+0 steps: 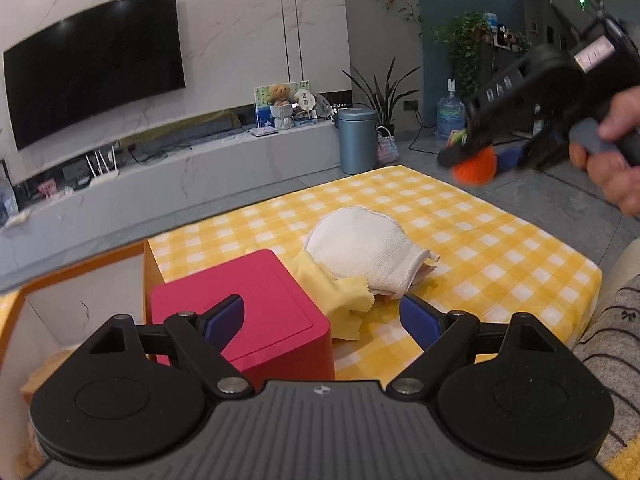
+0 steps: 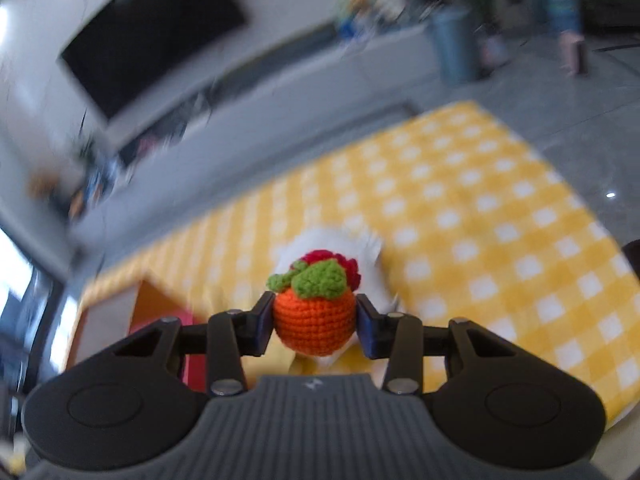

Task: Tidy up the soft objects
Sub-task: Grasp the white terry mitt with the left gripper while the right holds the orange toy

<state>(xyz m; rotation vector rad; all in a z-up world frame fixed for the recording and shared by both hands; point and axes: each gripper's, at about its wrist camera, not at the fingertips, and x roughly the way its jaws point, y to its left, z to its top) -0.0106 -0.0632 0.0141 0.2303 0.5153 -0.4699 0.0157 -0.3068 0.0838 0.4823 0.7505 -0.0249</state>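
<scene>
My right gripper is shut on an orange crocheted fruit with a green leaf and red top, held in the air above the table; it also shows in the left wrist view at the upper right. My left gripper is open and empty, low over the table, its left finger over a red box. A folded white towel lies on the yellow checked tablecloth, with a pale yellow cloth at its near edge.
An orange-edged open box stands at the table's left, beside the red box. Beyond the table are a TV console, a blue bin and plants. A person's striped sleeve is at the right.
</scene>
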